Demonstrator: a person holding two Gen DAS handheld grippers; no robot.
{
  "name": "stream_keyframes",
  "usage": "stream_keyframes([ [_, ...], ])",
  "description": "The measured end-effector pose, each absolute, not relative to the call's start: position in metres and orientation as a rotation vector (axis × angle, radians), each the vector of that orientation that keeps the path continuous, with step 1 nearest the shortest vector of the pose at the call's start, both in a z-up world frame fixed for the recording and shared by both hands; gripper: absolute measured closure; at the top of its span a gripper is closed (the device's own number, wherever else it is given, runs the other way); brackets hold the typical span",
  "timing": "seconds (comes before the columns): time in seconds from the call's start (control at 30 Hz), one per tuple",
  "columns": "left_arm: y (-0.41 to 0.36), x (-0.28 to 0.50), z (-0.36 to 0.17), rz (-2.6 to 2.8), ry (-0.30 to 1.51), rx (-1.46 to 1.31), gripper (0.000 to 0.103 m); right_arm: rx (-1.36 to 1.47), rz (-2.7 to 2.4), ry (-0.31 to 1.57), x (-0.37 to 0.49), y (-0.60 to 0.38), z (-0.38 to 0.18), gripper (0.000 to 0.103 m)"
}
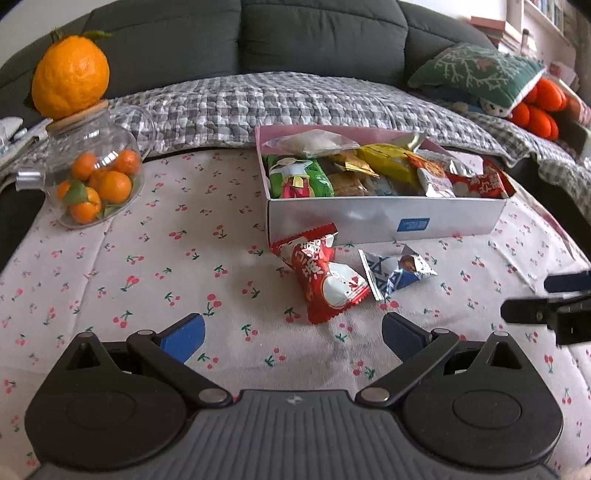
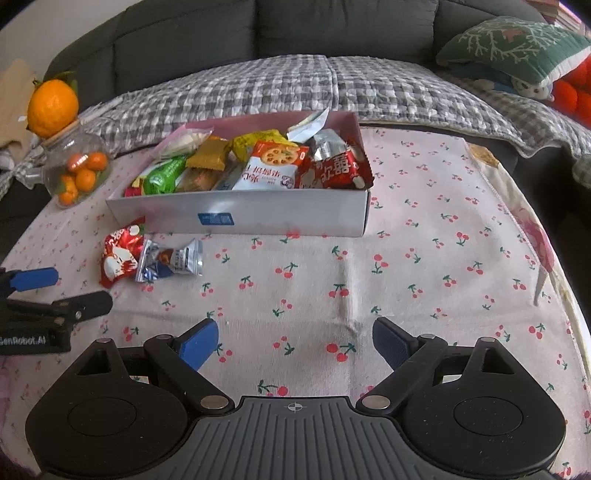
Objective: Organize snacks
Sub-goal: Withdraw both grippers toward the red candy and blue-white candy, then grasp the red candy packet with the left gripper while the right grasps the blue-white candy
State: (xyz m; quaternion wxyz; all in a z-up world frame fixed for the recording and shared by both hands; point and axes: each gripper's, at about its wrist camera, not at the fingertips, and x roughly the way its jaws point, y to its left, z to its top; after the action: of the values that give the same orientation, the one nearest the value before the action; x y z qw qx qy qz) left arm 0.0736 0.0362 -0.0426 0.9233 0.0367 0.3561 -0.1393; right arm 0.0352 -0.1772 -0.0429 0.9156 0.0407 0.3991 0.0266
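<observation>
- A white box (image 1: 384, 218) is sitting on a cherry-print cloth (image 1: 166, 266), packed with snack packets: a green one at the left end, yellow and brown ones in the middle, red ones at the right end.
- Two loose snacks are lying on the cloth just in front of the box's near wall: a red packet (image 1: 323, 275) and, just to its right, a small blue and silver packet (image 1: 395, 273).
- A glass teapot (image 1: 90, 173) holding small oranges is standing well to the left of the box, with a large orange (image 1: 70, 72) sitting on its lid.
- The left gripper (image 1: 293, 338) is hovering over the cloth, jaws spread wide and empty, the red packet lying just beyond them.
- The right gripper (image 2: 295, 341) is hanging over bare cloth in front of the box's right half, jaws also spread wide, nothing between them.
- Behind the table a dark sofa (image 1: 314, 33) is carrying a checked blanket (image 1: 258, 99) and a green cushion (image 1: 480, 70).
- Open cloth is stretching to the right of the box as far as the table's edge.
</observation>
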Motion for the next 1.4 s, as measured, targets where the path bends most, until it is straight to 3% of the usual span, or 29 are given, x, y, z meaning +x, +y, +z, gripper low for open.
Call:
stream_keyframes([
  [0.27, 0.041, 0.094, -0.045, -0.293, 0.755, -0.096, 0.014, 0.071, 0.043, 0.834, 0.038, -0.174, -0.049, 0.009],
  [0.47, 0.038, 0.103, -0.045, -0.275, 0.763, -0.191, 0.034, 0.070, 0.056, 0.822, 0.042, -0.168, -0.050, 0.007],
  [0.6, 0.036, 0.104, -0.045, -0.286, 0.773, -0.206, 0.068, 0.047, 0.062, 0.814, 0.045, -0.160, -0.052, 0.005],
  [0.73, 0.038, 0.106, -0.045, -0.291, 0.785, -0.211, 0.073, 0.037, 0.074, 0.804, 0.049, -0.152, -0.052, 0.004],
  [1.4, 0.072, 0.080, -0.041, -0.286, 0.795, -0.118, 0.074, 0.027, 0.105, 0.796, 0.083, -0.091, -0.053, 0.004],
])
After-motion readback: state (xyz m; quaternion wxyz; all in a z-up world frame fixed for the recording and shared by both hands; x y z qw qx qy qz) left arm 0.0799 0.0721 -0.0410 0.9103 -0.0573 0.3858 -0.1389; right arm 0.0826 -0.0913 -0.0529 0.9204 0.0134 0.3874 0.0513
